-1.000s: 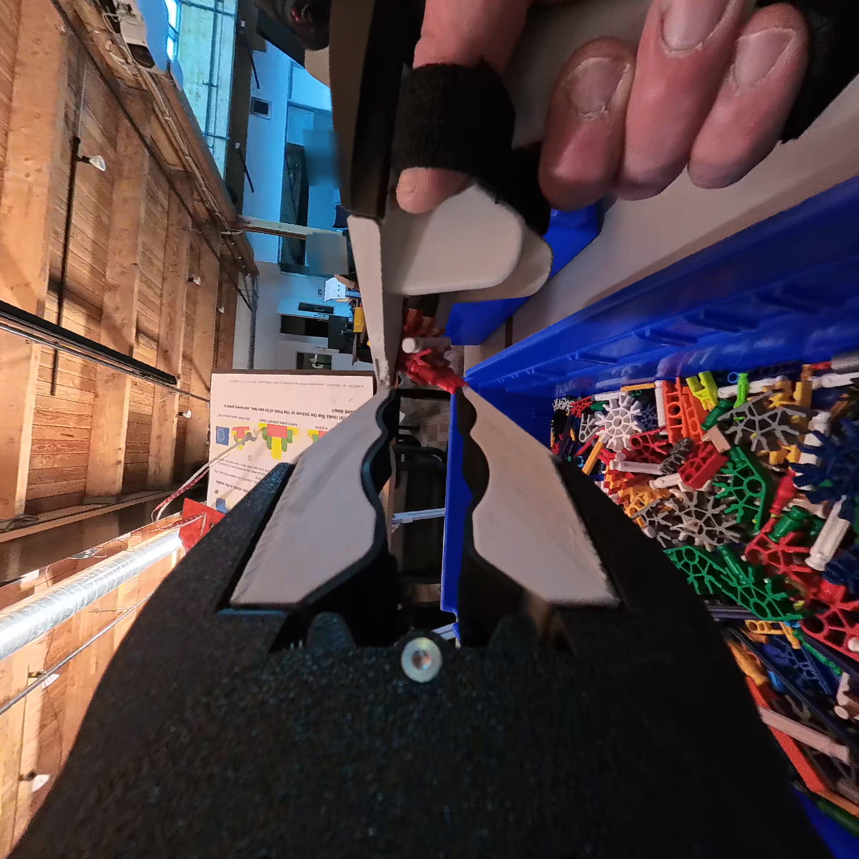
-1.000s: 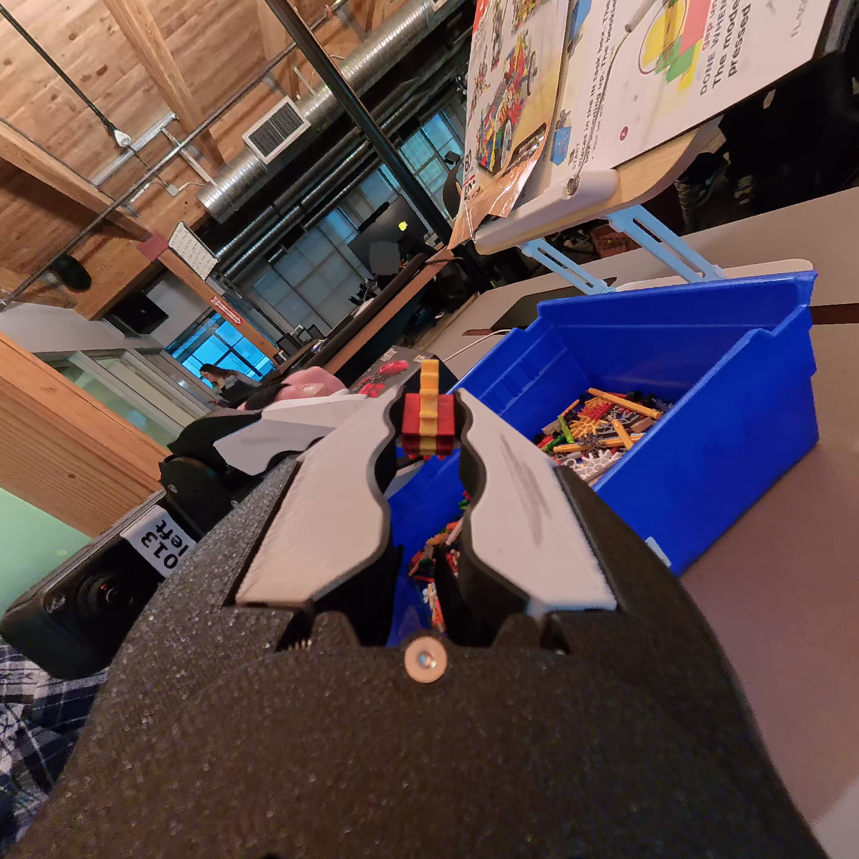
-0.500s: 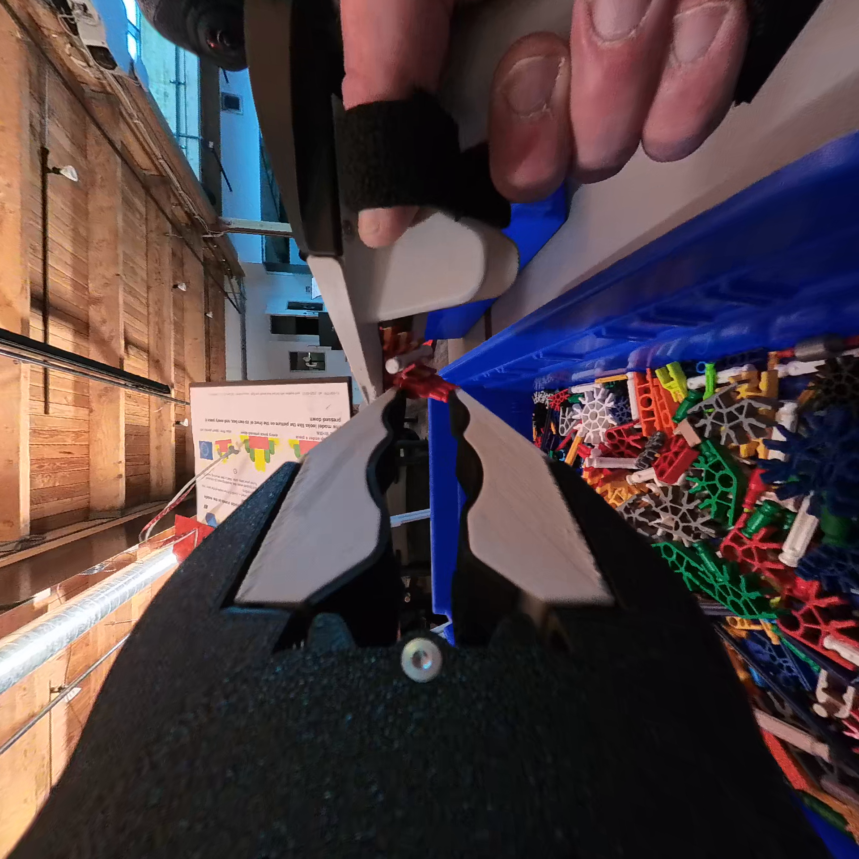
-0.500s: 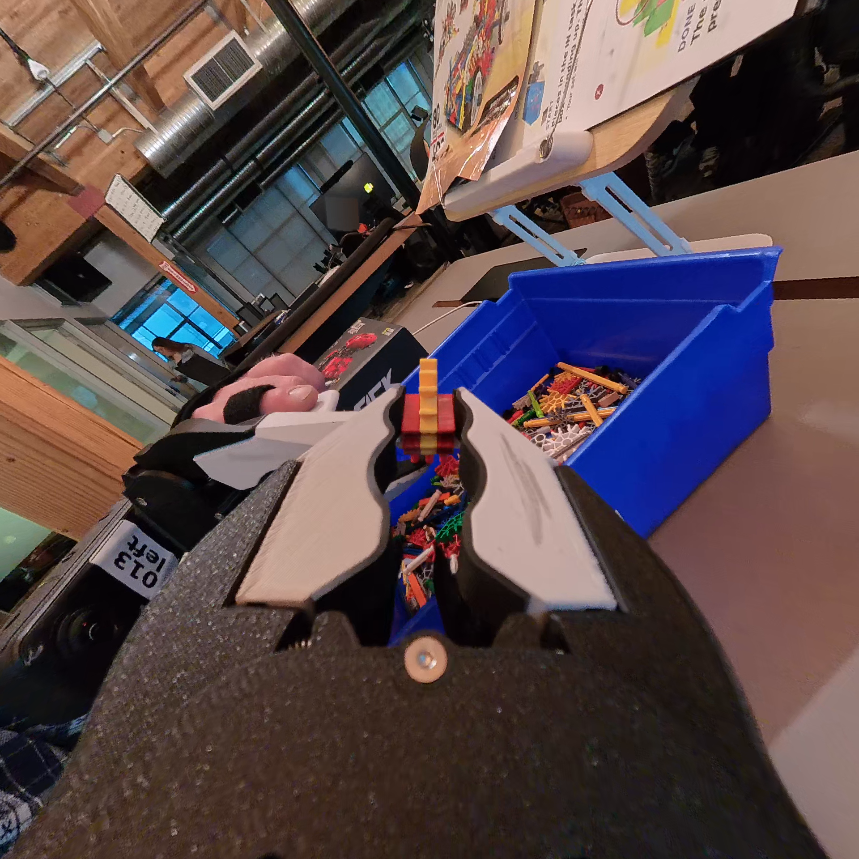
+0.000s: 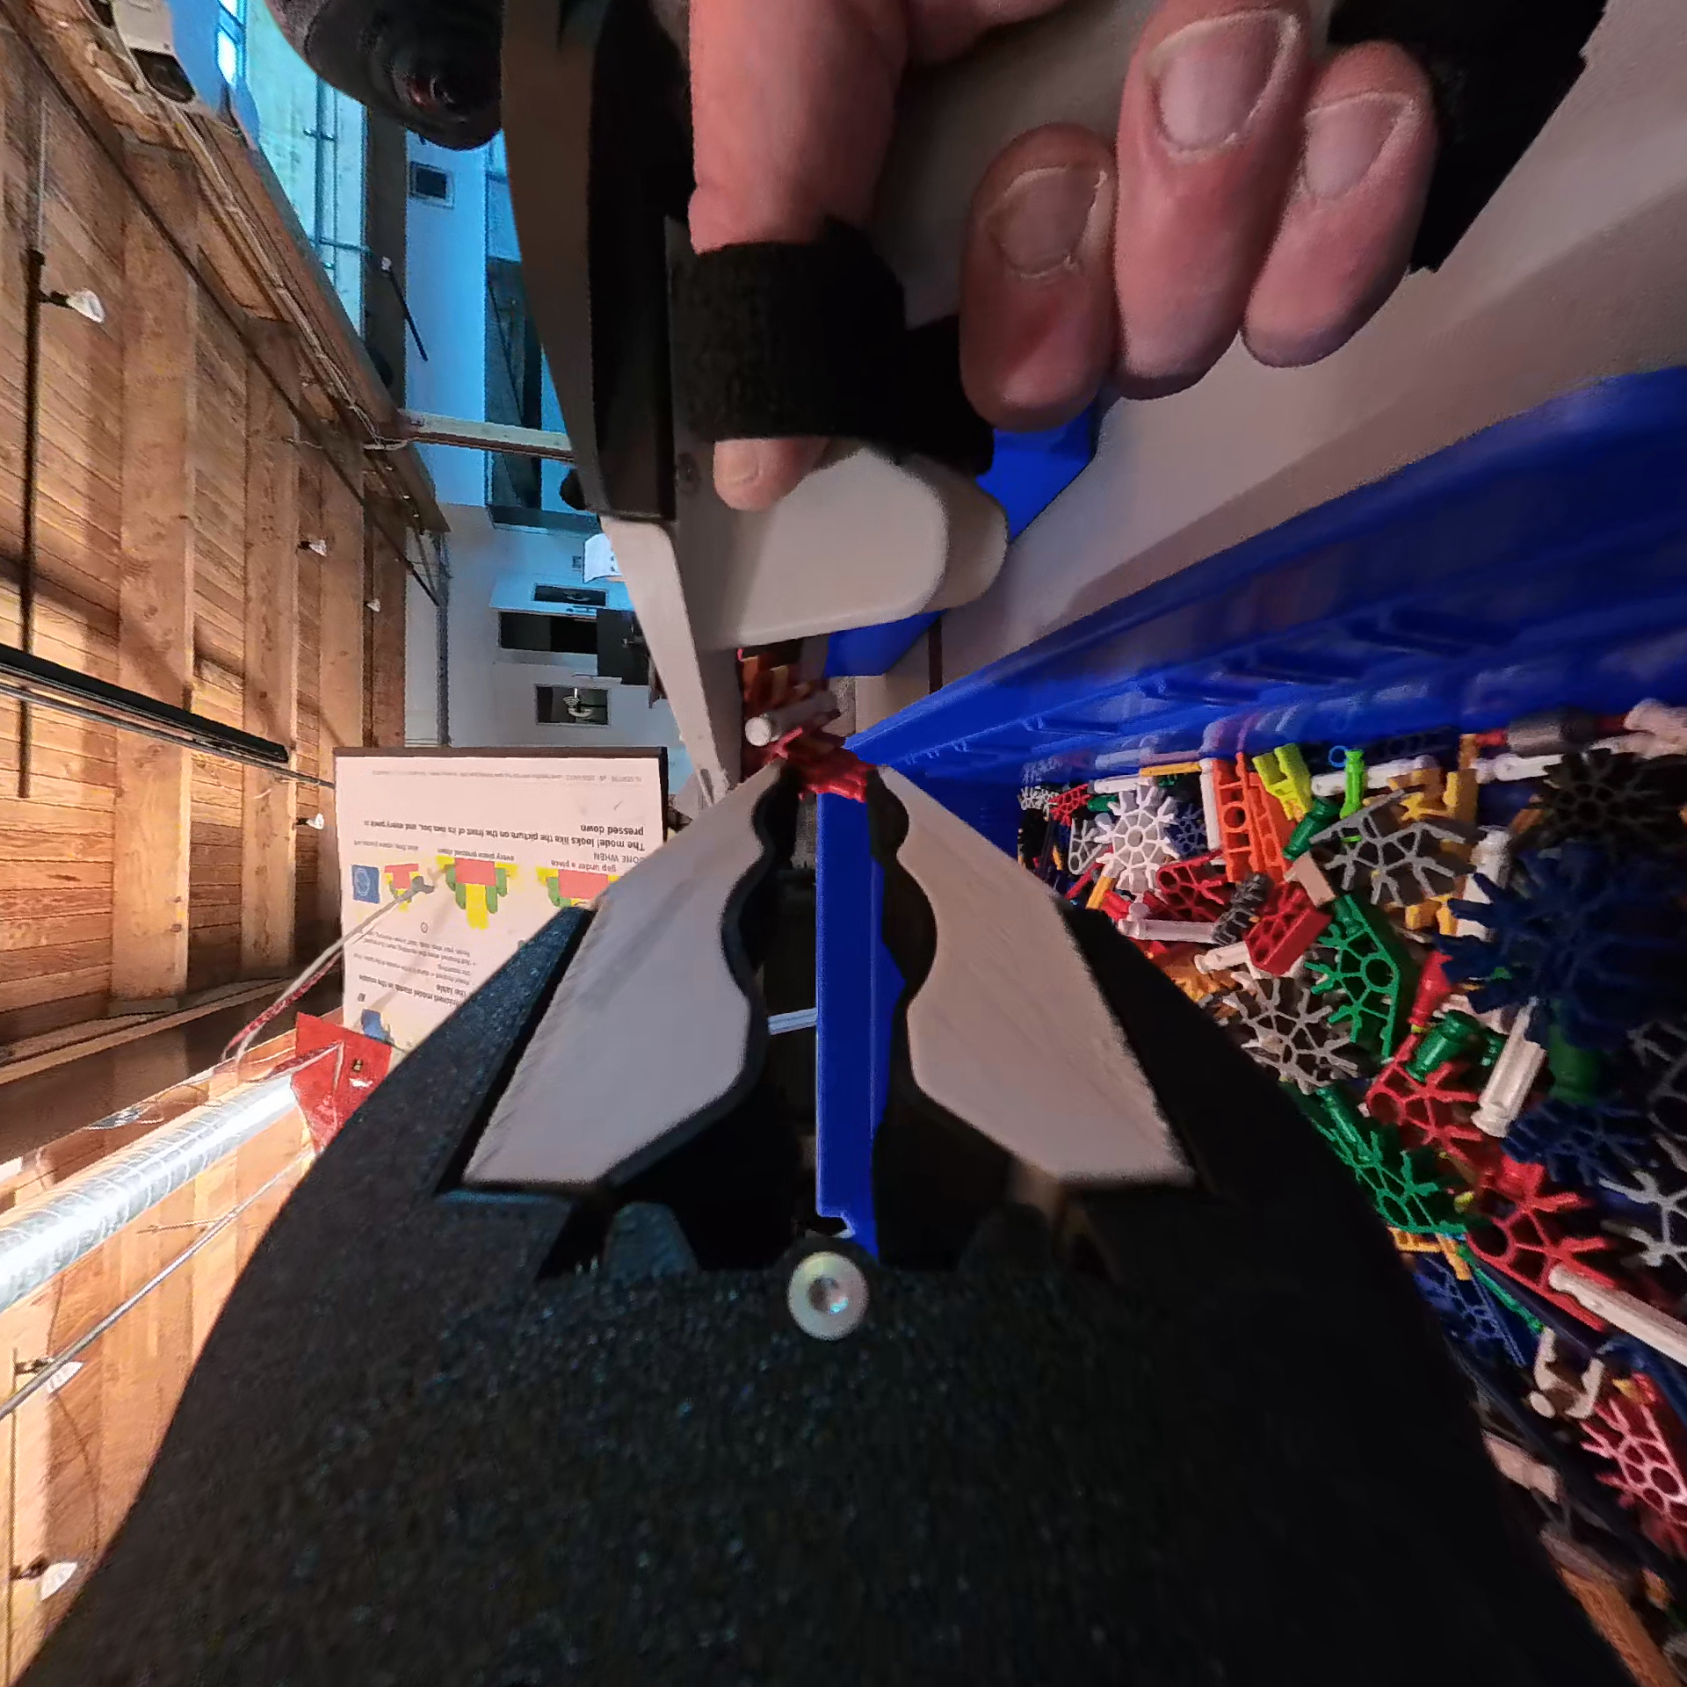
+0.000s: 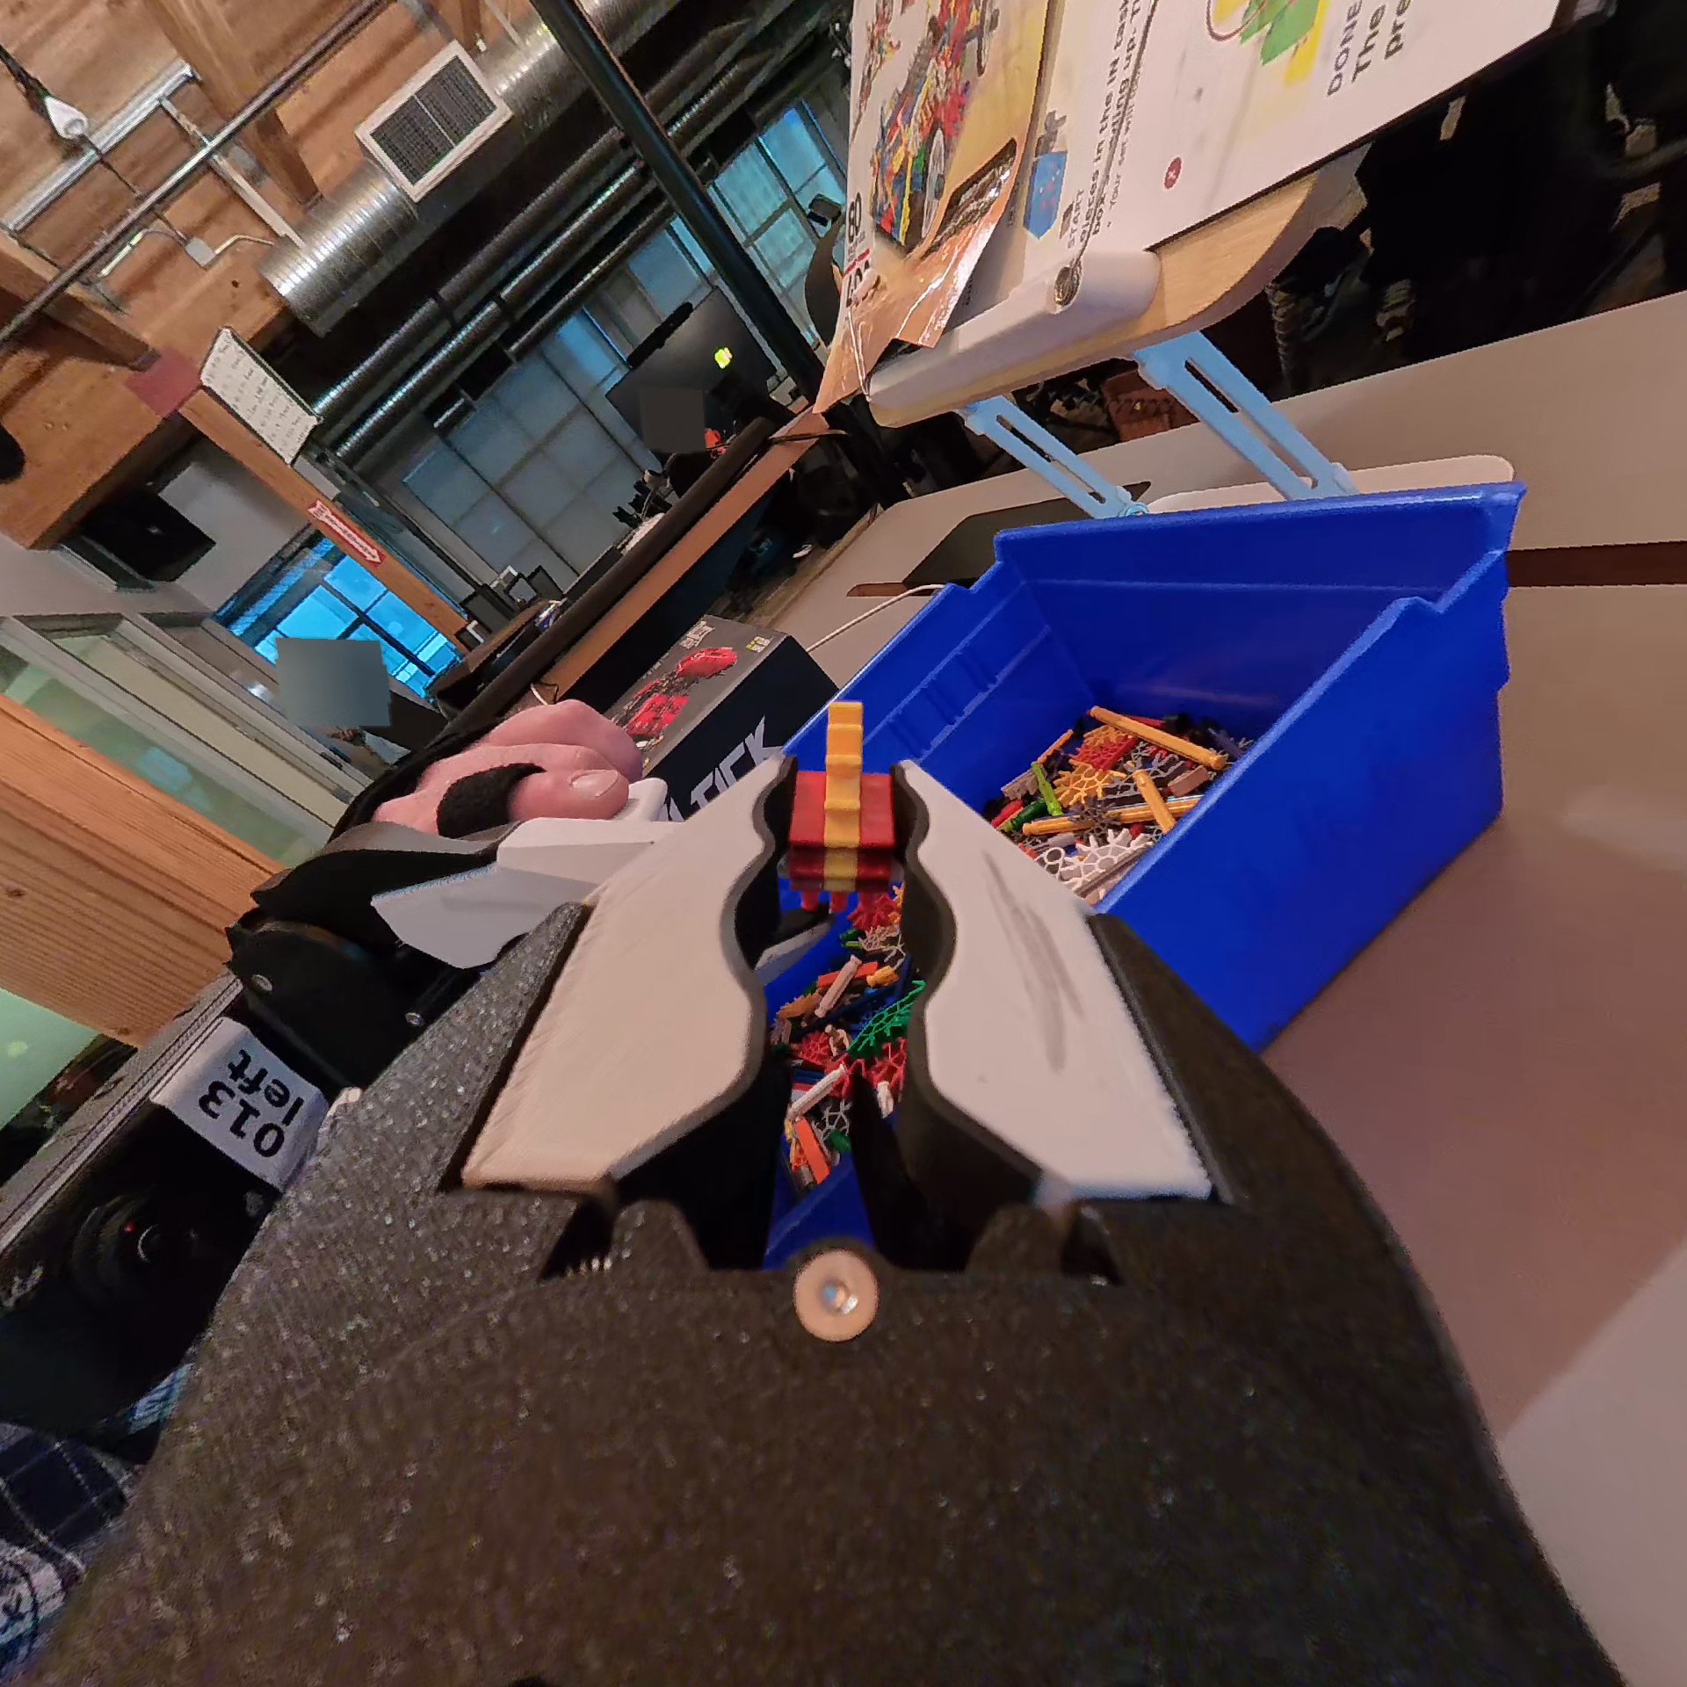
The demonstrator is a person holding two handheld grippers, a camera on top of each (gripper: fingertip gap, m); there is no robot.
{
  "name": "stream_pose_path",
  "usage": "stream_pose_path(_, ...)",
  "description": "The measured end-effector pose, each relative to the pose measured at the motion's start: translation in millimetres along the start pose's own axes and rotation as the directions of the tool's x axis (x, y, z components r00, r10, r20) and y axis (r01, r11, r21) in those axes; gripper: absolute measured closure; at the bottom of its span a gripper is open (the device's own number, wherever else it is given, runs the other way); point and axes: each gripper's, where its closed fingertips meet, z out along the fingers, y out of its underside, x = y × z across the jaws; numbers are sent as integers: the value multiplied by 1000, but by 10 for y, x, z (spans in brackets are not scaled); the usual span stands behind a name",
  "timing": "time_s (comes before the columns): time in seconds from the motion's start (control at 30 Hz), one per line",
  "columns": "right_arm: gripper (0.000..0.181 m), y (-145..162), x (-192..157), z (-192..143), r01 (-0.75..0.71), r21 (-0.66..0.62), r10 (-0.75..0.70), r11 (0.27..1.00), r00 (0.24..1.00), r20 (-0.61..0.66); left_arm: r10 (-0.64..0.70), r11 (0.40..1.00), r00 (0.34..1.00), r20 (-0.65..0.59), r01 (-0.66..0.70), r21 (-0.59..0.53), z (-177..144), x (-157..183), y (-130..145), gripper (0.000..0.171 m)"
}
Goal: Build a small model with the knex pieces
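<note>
The right gripper [image 6: 844, 803] is clamped on a red and yellow piece [image 6: 840, 808], yellow strip upright, above the near end of the blue bin [image 6: 1369, 822]. The left gripper [image 5: 826, 785], jaws nearly closed, pinches a small red connector [image 5: 817, 767] at its tips, touching the right gripper's piece beside the bin's wall.

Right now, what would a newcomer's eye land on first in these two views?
Probably the red and yellow piece clamped at the right gripper tips, above the blue bin of mixed colourful construction pieces. In the left wrist view, the left gripper pinches a small red piece beneath a hand.
</note>
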Motion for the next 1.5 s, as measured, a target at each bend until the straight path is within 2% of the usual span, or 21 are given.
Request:
stream_pose_path(0.03,162,-1,0,0,4,-1,-4,1000,1000,-3,0,1000,1000,2,0,-3,2,-2,3,160)
stream_pose_path(0.4,161,-64,-50,-15,-28,43,26,999,999,41,-160,984,987,-27,161,72,-64,-101,-17,168)
stream_pose_path(0.6,160,-130,-123,-45,-57,83,48,995,993,106,-288,949,957,-32,290,124,-123,-235,-18,171)
stream_pose_path(0.83,160,-179,-202,-68,-54,109,37,993,988,152,-366,916,929,-50,369,157,-174,-323,-19,171)
stream_pose_path(1.1,159,-205,-269,-89,-53,117,30,992,980,195,-468,851,874,-128,485,201,-247,-394,-35,171)
stream_pose_path(1.17,159,-216,-297,-102,-50,120,24,992,977,212,-520,805,835,-178,549,223,-270,-414,-66,171)
stream_pose_path(1.33,160,-212,-318,-90,-56,120,28,991,975,221,-571,751,785,-240,618,233,-290,-426,-48,171)
stream_pose_path(1.47,162,-231,-267,-84,-30,140,6,990,986,167,-545,780,810,-219,585,221,-248,-383,-48,170)
stream_pose_path(1.5,162,-237,-245,-86,-30,144,8,989,988,151,-530,793,821,-213,568,219,-240,-366,-66,165)
